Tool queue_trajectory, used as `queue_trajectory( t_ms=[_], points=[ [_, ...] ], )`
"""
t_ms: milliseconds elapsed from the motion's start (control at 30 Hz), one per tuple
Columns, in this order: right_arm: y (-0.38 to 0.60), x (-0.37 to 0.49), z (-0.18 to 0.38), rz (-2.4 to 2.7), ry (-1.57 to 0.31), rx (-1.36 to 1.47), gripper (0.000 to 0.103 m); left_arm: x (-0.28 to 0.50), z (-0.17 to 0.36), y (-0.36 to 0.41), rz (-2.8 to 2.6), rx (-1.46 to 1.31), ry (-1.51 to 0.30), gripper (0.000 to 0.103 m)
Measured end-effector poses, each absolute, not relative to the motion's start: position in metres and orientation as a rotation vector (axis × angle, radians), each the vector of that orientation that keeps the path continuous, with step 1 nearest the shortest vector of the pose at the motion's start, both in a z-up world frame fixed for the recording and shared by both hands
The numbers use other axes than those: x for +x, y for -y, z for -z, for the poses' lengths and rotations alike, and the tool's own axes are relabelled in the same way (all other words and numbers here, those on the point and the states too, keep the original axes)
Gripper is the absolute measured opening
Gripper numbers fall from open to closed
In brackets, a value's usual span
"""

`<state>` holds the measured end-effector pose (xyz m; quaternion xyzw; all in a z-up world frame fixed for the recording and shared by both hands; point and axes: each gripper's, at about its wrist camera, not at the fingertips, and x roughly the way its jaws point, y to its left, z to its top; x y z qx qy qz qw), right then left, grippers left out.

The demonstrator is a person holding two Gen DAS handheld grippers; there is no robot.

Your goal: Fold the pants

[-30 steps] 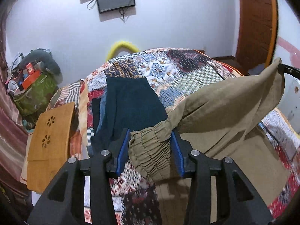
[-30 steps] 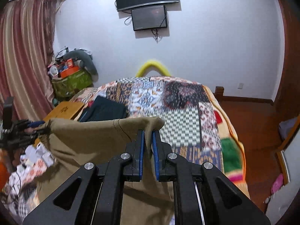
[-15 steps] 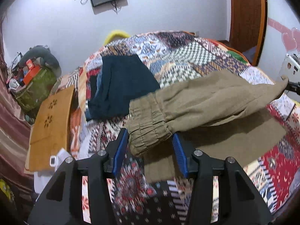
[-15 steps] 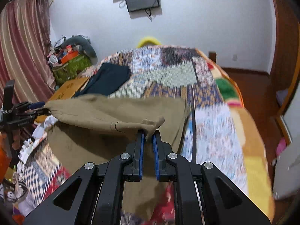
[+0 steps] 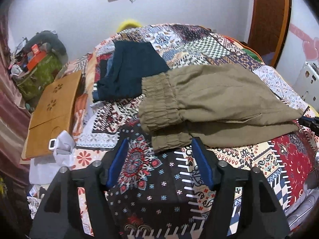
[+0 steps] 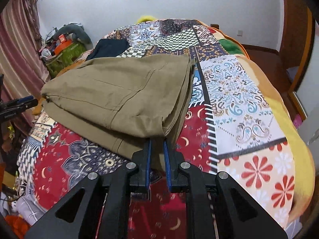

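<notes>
Left wrist view: left gripper (image 5: 157, 157) jaws wide and opening, nothing pinched; only the corner of the lower waistband lies between the blue pads (image 5: 117, 163), not pressed. Olive pants (image 5: 219, 97) lie folded over on the patchwork quilt (image 5: 159, 189), gathered waistband (image 5: 157, 107) end nearest this gripper, top layer shifted off the layer beneath. Dark folded clothes (image 5: 131, 71) sit just beyond, touching or nearly touching the waistband. The right gripper's tip shows at the far right edge by the pants' other end.

Risk here: the top waistband is offset from the lower one, so the fold may set crooked. If the open pads snag the lower waistband corner on pulling away, the stack drags toward the quilt's near edge. Waistband could also ride onto the dark clothes.

Right wrist view: right gripper (image 6: 157, 139) jaws narrow, just starting to open; the pants' corner (image 6: 159, 131) sits at the fingertips, and I cannot tell if the pads press on it. Pants (image 6: 119, 95) lie flat, doubled, in the middle of the quilt (image 6: 239, 99). Left gripper (image 6: 20, 103) shows at the far end.

Risk: the corner at the tips looks puffed, layers gaping; on release it may spring open. Pulling back before the cloth is free would tug the top layer off.
</notes>
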<state>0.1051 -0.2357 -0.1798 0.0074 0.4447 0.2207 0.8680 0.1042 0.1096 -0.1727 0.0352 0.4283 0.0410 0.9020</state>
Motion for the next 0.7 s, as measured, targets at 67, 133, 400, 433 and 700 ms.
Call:
queue_trajectory(
  t_ms=[67,133,400,433,700],
  points=[
    [0.237,0.099,0.173,-0.454,-0.909,0.007,0.019,0.101,0.163,-0.108,-0.099,0.087,-0.862,0.082],
    [0.236,0.093,0.163,-0.461,-0.876,-0.007,0.032,0.101,0.154,-0.103,-0.104,0.124,-0.832,0.092],
    [0.202,0.091,0.14,-0.523,-0.792,-0.083,0.068,0.121,0.154,-0.058,-0.013,0.301,-0.832,0.099],
    [0.197,0.092,0.14,-0.539,-0.791,-0.091,0.068,0.124,0.159,-0.05,-0.003,0.334,-0.839,0.099],
    [0.15,0.105,0.157,-0.631,-0.807,-0.17,0.068,0.149,0.195,-0.01,0.062,0.51,-0.882,0.099]
  ],
)
